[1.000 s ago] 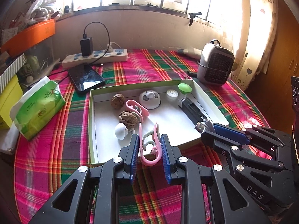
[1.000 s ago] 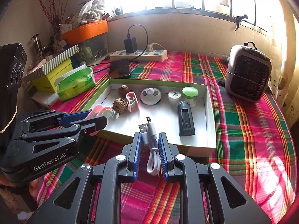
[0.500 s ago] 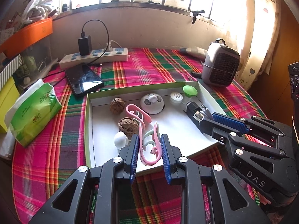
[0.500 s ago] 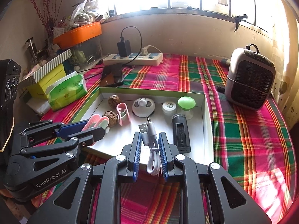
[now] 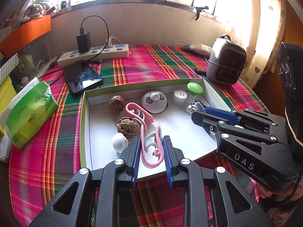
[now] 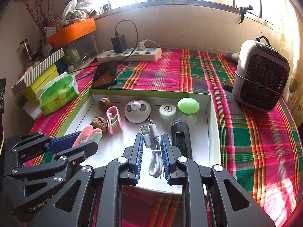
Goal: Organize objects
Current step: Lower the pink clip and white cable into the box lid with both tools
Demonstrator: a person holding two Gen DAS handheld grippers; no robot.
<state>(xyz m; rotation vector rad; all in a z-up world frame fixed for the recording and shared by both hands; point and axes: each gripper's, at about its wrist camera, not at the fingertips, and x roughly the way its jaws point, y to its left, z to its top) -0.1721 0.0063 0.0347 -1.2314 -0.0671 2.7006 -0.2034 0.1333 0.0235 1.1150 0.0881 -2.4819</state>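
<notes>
Your left gripper [image 5: 151,151] is clamped on a pink clip [image 5: 151,147], holding it over the near edge of the white box [image 5: 84,124], beside a walnut [image 5: 127,126] and a white knob [image 5: 119,142]. Your right gripper [image 6: 151,156] is clenched on a coiled white cable [image 6: 154,151], USB plug poking forward over the box, just left of the black holder [image 6: 180,139].

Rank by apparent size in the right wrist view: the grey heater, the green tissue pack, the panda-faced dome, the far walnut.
1. Grey heater
2. Green tissue pack
3. Panda-faced dome
4. Far walnut
Heater and tissue pack differ only modestly; fisheye stretching at the edges makes that pair unsure.
</notes>
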